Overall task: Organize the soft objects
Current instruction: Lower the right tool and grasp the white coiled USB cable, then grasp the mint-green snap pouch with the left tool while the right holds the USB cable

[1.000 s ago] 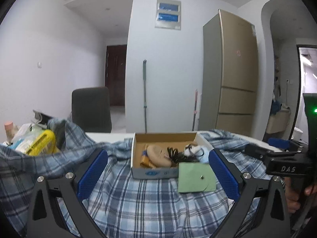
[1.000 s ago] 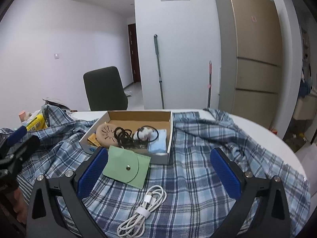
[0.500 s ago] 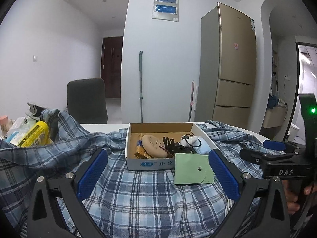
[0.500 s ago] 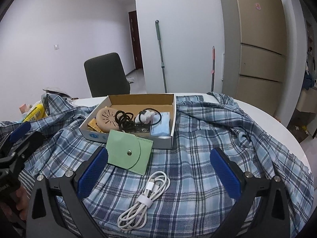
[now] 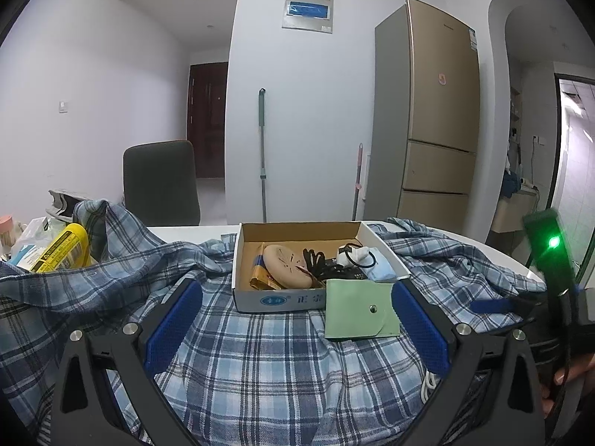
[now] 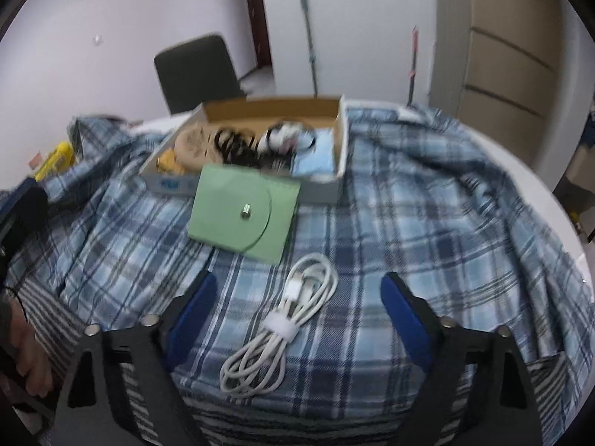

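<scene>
the white coiled cable [image 6: 282,325] lies on the plaid shirt [image 6: 427,215] directly ahead of the right gripper [image 6: 297,306], between its spread, empty fingers, its long axis running diagonally from near-left to far-right. a velcro band pinches the glossy loops mid-length. the right gripper looks nearer than the left gripper [image 5: 293,325], also wide apart and holding nothing. beyond sit the flat, matte green snap pouch [image 6: 243,212] and the cardboard box [image 6: 336,148].

Woven plaid cloth [image 6: 427,215]; matt cardboard box [image 5: 275,299].
</scene>
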### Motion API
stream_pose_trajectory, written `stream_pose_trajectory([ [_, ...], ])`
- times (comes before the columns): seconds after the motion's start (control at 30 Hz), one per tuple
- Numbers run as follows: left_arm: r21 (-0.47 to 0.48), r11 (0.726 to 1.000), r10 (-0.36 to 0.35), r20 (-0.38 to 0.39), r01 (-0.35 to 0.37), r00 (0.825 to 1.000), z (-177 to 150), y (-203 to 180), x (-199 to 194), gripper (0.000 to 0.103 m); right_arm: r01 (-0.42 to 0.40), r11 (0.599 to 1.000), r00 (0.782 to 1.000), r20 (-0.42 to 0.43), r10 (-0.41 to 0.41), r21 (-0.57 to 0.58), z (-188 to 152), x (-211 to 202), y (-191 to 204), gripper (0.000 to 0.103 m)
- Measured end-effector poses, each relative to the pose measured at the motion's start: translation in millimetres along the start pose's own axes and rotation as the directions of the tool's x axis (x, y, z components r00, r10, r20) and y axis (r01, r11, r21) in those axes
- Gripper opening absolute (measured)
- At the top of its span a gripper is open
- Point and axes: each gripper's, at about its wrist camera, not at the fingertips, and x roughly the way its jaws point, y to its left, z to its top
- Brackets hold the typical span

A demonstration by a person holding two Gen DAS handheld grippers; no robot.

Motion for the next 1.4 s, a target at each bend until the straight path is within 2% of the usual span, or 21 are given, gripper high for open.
stream_pose_trajectory([
  [0.1, 0.017, 1.0, 0.002, 0.009, -0.003, 1.0, 1, 0, 0, 0.103, -0.044, 0.999, 0.995, -0.088, 0.044, -0.007, -6, 14, 4, 0.062],
  [0.17, 0.018, 0.999, 0.031, 0.032, -0.032, 0.999, 2, 2, -2, 0.103, -0.089, 0.996, 0.984, -0.154, 0.089, 0.003, -12, 24, 6, 0.043],
  [0.3, -0.004, 1.0, -0.013, -0.002, 0.013, 1.0, 2, 3, -1, 0.103, -0.073, 0.997, 0.974, -0.215, 0.071, 0.001, -18, 36, 8, 0.035],
  [0.4, 0.01, 1.0, -0.011, -0.006, 0.011, 1.0, 1, 1, 0, 0.103, -0.059, 0.998, 0.975, -0.214, 0.058, 0.001, -20, 37, 8, 0.034],
  [0.5, 0.005, 1.0, -0.013, -0.011, 0.013, 1.0, 0, 1, 1, 0.103, -0.052, 0.999, 0.976, -0.212, 0.047, -0.015, -21, 37, 10, 0.024],
  [0.83, 0.009, 1.0, -0.016, -0.016, 0.016, 1.0, -1, 0, 1, 0.103, -0.073, 0.997, 0.983, -0.168, 0.069, -0.018, -14, 25, 6, 0.022],
  [1.0, 0.013, 0.999, -0.032, -0.036, 0.033, 0.999, -1, -2, 3, 0.103, -0.057, 0.998, 0.993, -0.104, 0.054, -0.025, -8, 12, 3, 0.022],
  [1.13, 0.016, 0.999, -0.05, -0.065, 0.052, 0.997, -1, -3, 8, 0.103, -0.113, 0.994, 0.993, -0.022, 0.113, 0.0, 1, -4, -6, 0.022],
  [1.23, 0.013, 0.998, -0.062, -0.077, 0.063, 0.995, 0, -4, 9, 0.103, -0.072, 0.997, 0.997, 0.021, 0.072, -0.004, 10, -14, -10, 0.022],
  [1.33, 0.014, 0.998, -0.06, -0.056, 0.061, 0.997, 4, -7, 5, 0.103, -0.049, 0.999, 0.998, 0.047, 0.05, -0.014, 18, -24, -13, 0.022],
  [1.4, 0.023, 0.997, -0.078, -0.075, 0.08, 0.994, 9, -12, 7, 0.103, -0.038, 0.999, 0.997, 0.064, 0.04, -0.031, 21, -29, -14, 0.022],
])
